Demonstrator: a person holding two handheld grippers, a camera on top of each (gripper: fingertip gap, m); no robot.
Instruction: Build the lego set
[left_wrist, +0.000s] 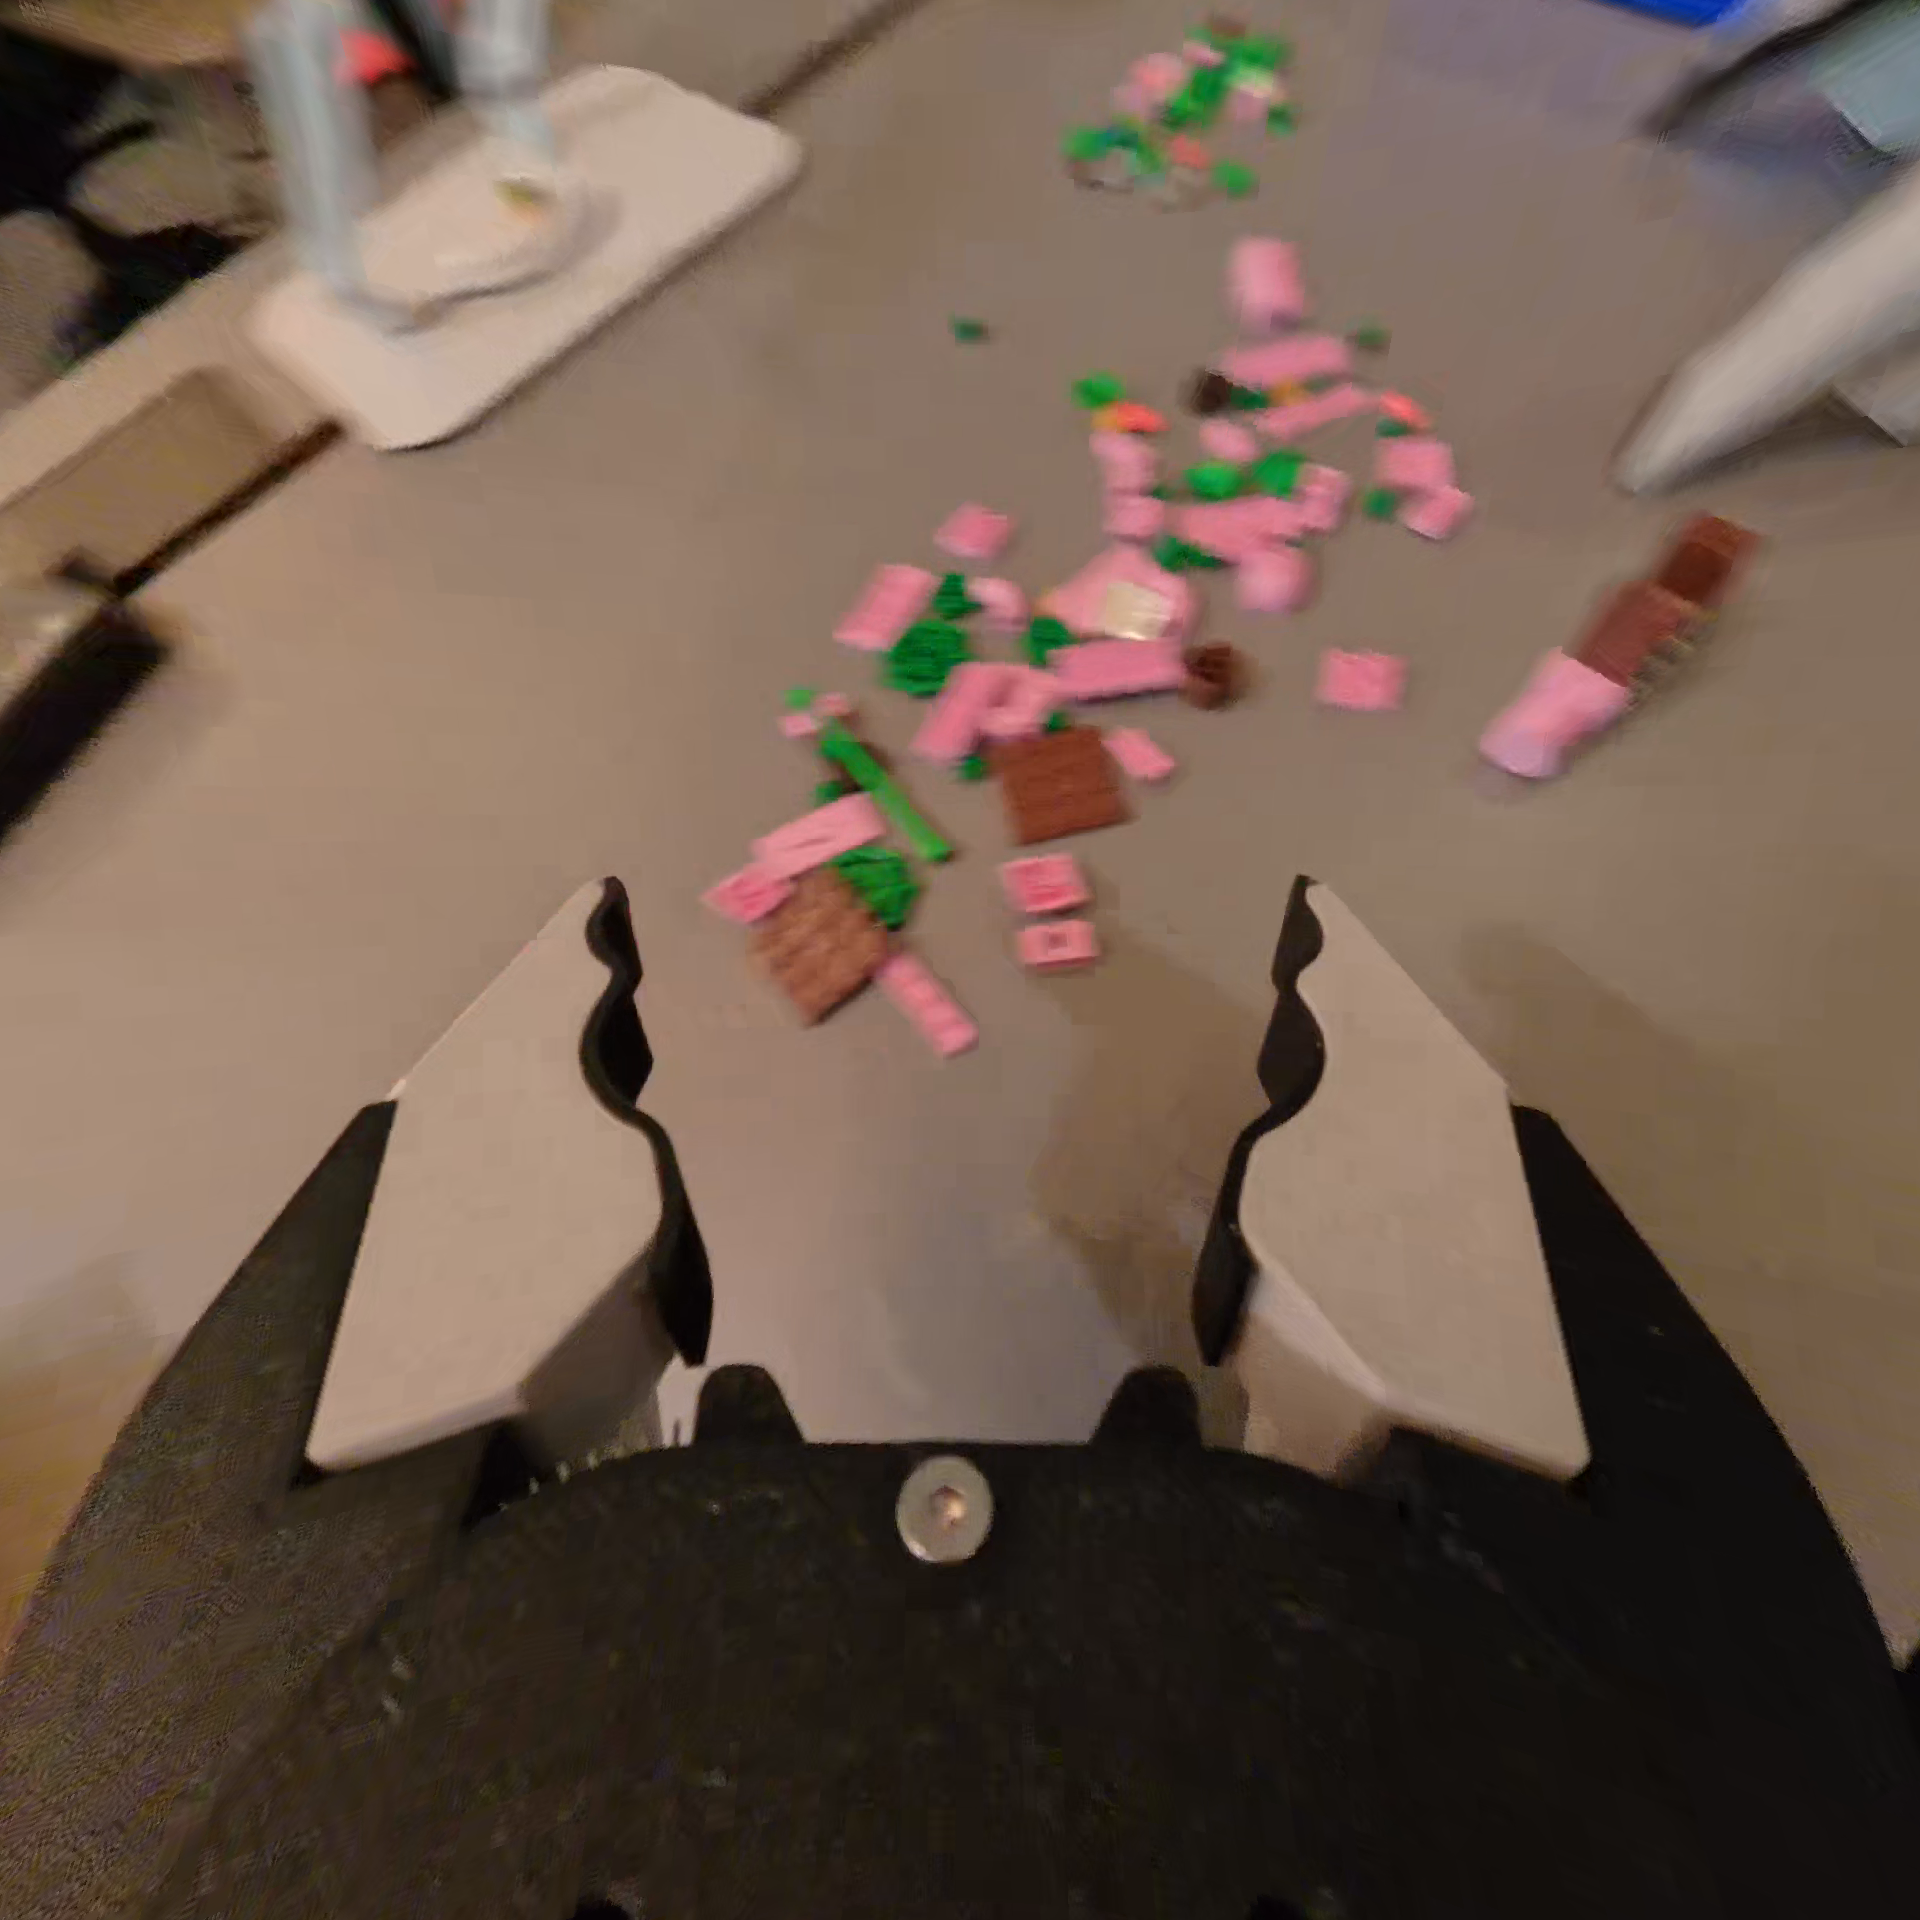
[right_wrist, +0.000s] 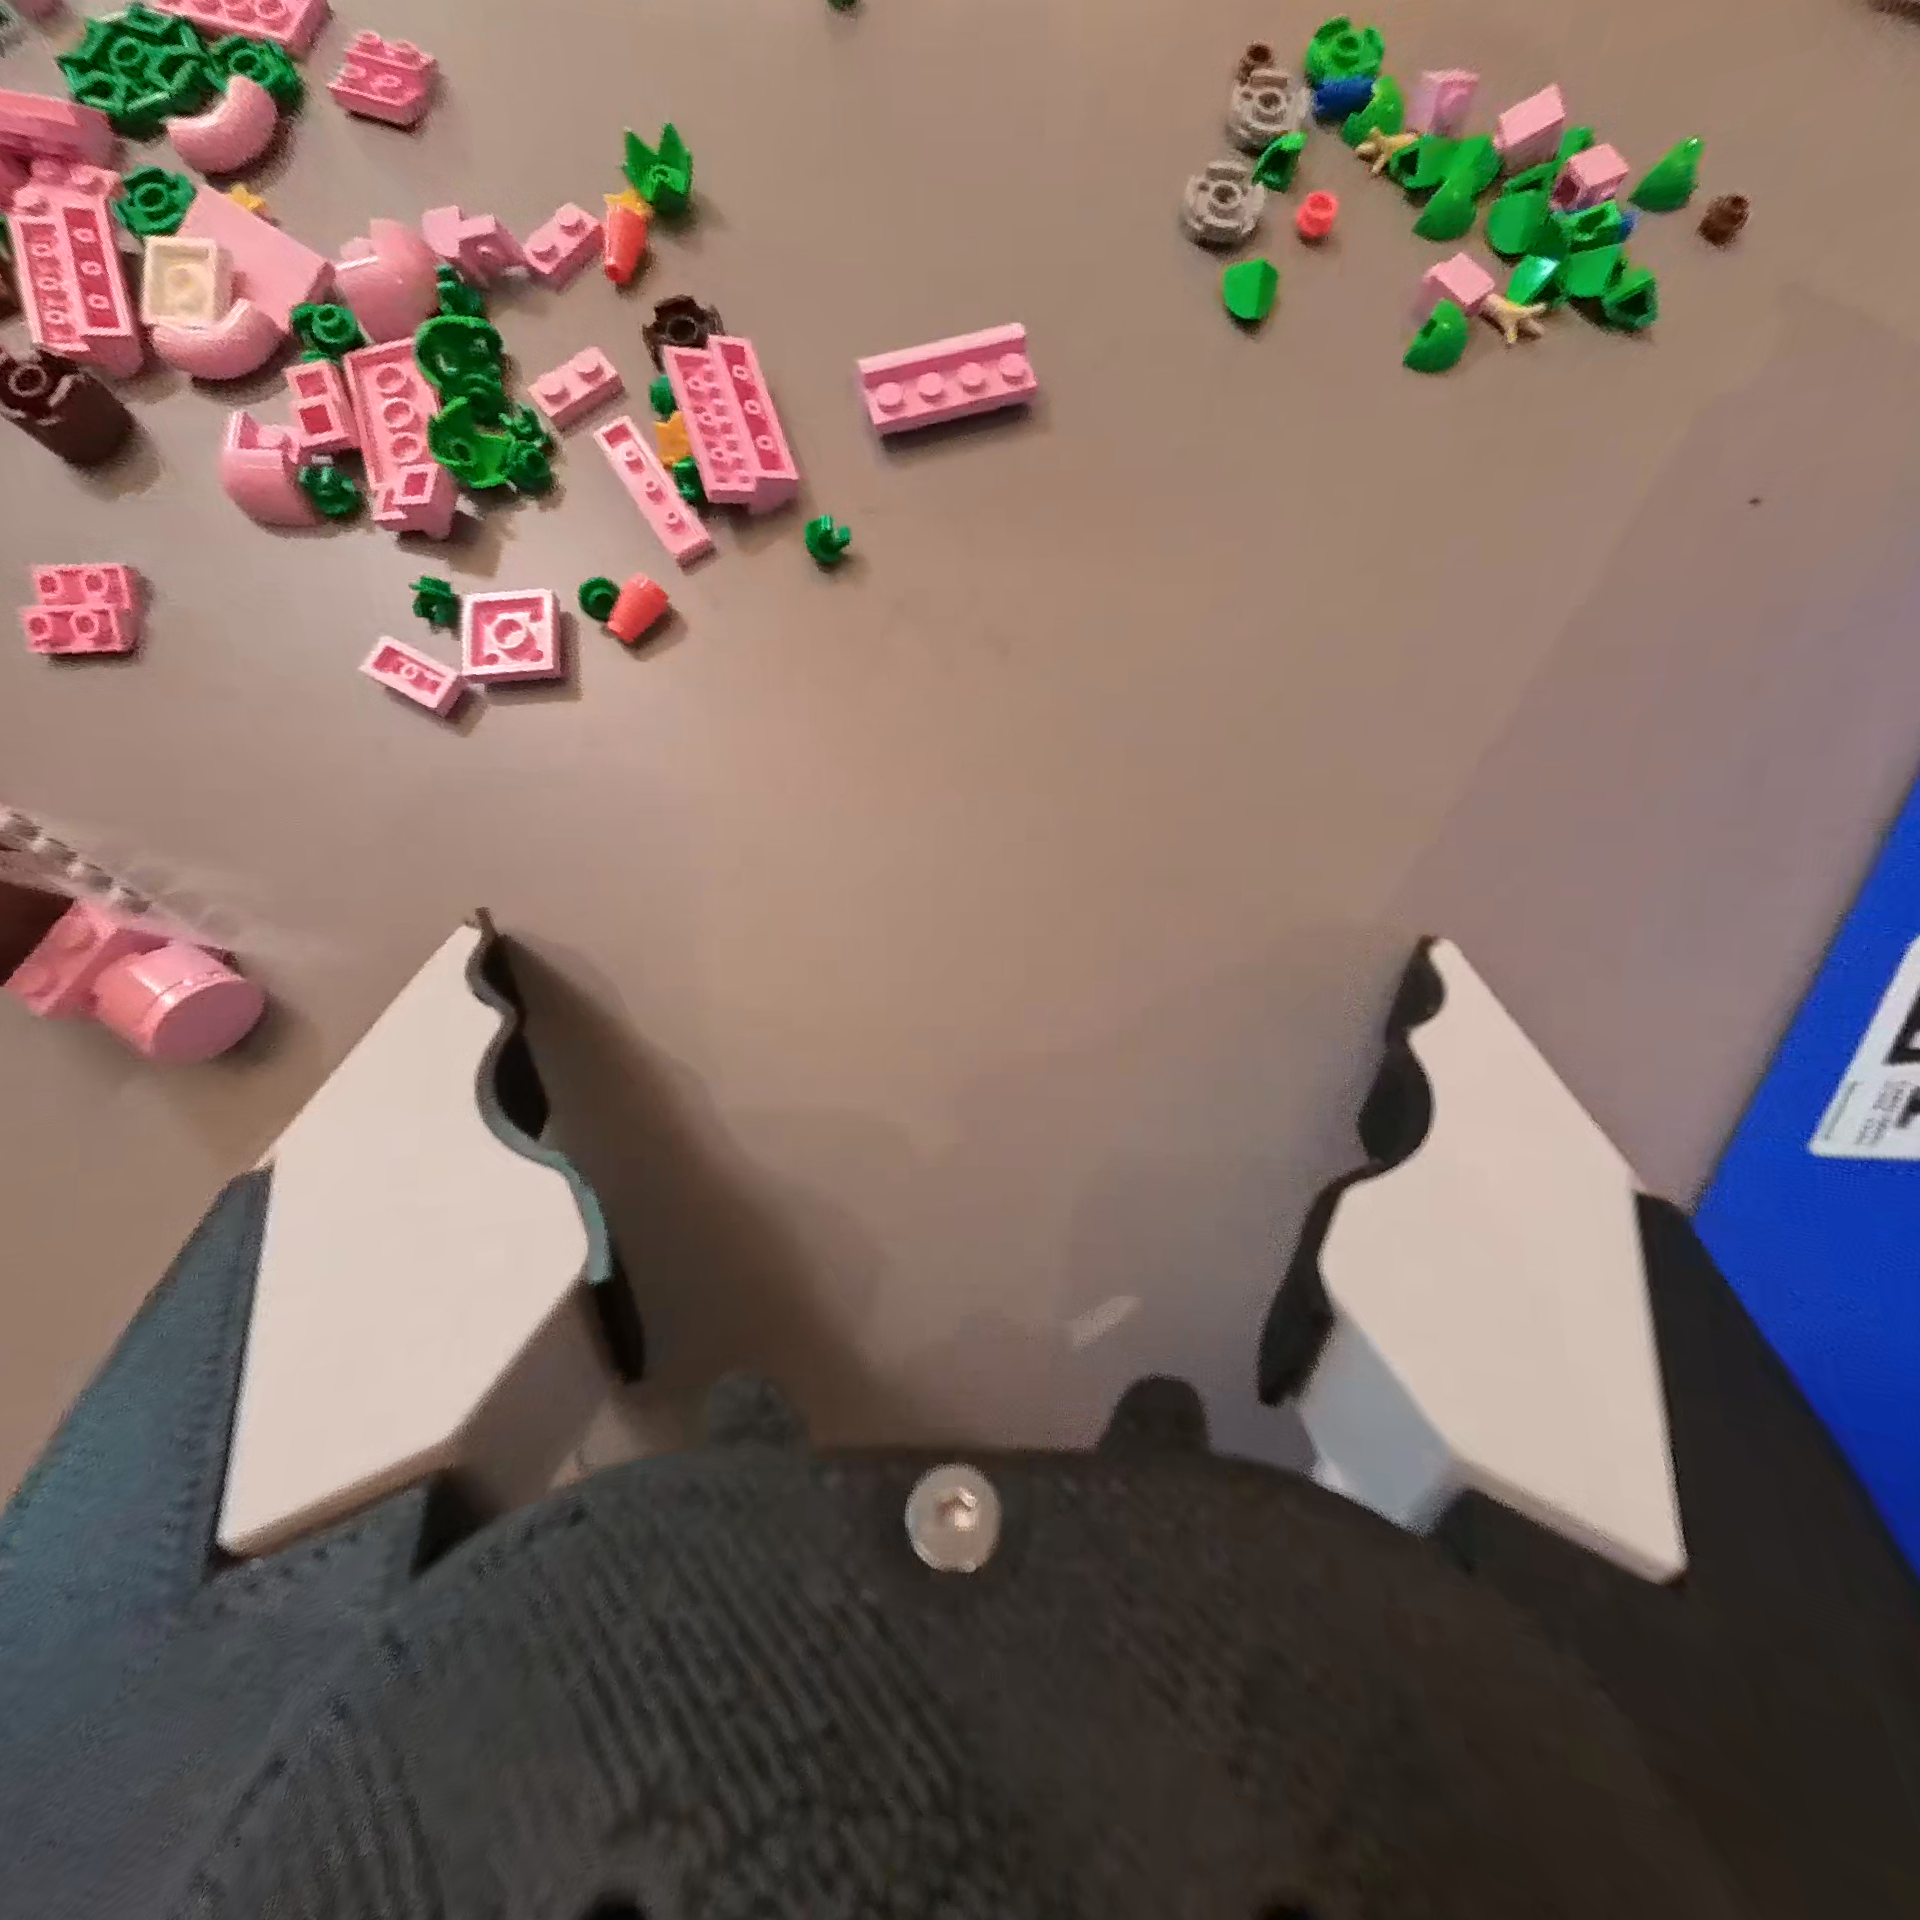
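Note:
Loose pink, green and brown lego pieces lie scattered on a grey table (left_wrist: 416, 727). In the blurred left wrist view my left gripper (left_wrist: 956, 894) is open and empty, just short of a brown plate (left_wrist: 821, 940) and small pink plates (left_wrist: 1049, 914). A part-built pink and brown assembly (left_wrist: 1610, 655) lies at the right. In the right wrist view my right gripper (right_wrist: 956, 930) is open and empty above bare table. A long pink brick (right_wrist: 948, 379) lies ahead of it, a pile of pink and green pieces (right_wrist: 416, 405) at upper left, and the pink assembly (right_wrist: 156, 987) by the left finger.
A second heap of green, pink and grey pieces (right_wrist: 1496, 197) lies at upper right in the right wrist view. A blue box with a white label (right_wrist: 1839, 1195) stands at the right edge. A white stand base (left_wrist: 520, 260) sits at the far left. The other gripper's white finger (left_wrist: 1766, 353) shows at far right. To reach the brown plate (left_wrist: 821, 940) in a straight line is about 7 cm for my left fingers, about 25 cm for my right. From the right gripper's tips to the long pink brick (right_wrist: 948, 379) is close to 11 cm. Seen from the left wrist view (left_wrist: 1292, 272) as well.

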